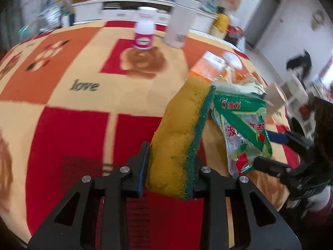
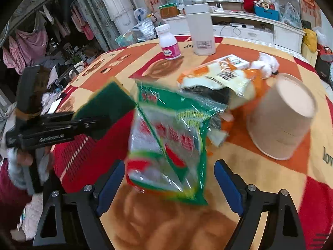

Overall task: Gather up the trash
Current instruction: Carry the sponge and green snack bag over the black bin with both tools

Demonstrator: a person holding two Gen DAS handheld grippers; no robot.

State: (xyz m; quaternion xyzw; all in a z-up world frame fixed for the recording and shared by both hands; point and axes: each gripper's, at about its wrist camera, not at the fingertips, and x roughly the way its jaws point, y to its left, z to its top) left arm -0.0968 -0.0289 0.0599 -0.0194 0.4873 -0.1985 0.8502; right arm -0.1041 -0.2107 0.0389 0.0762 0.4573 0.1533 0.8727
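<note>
Right now my left tool (image 1: pixel 169 166) is clenched on the yellow-and-green sponge (image 1: pixel 181 133), whose long axis runs up and away from the jaws, tilted a little to the right. Just beside it, my right tool (image 2: pixel 169 185) stands released, its blue pads wide apart with the green plastic wrapper (image 2: pixel 168 143) between them but, as far as I can judge, not pressed by either pad; the wrapper looks blurred and loose, perhaps dropping toward the counter (image 2: pixel 270 187). That wrapper lies straight ahead of the right tool, its long side running away from the jaws, and to the right of the sponge as the left view shows it, so the right hand is plainly the nearer one for it. Beyond the wrapper lies an orange-and-white packet (image 2: pixel 218 77), and to the right a paper cup (image 2: pixel 285 120) rests tipped on the patterned cloth. A crumpled white tissue (image 2: pixel 268 62) sits farther back, then a pink-labelled bottle (image 2: pixel 168 43) and a white flask (image 2: pixel 200 31) stand upright at the far edge.
</note>
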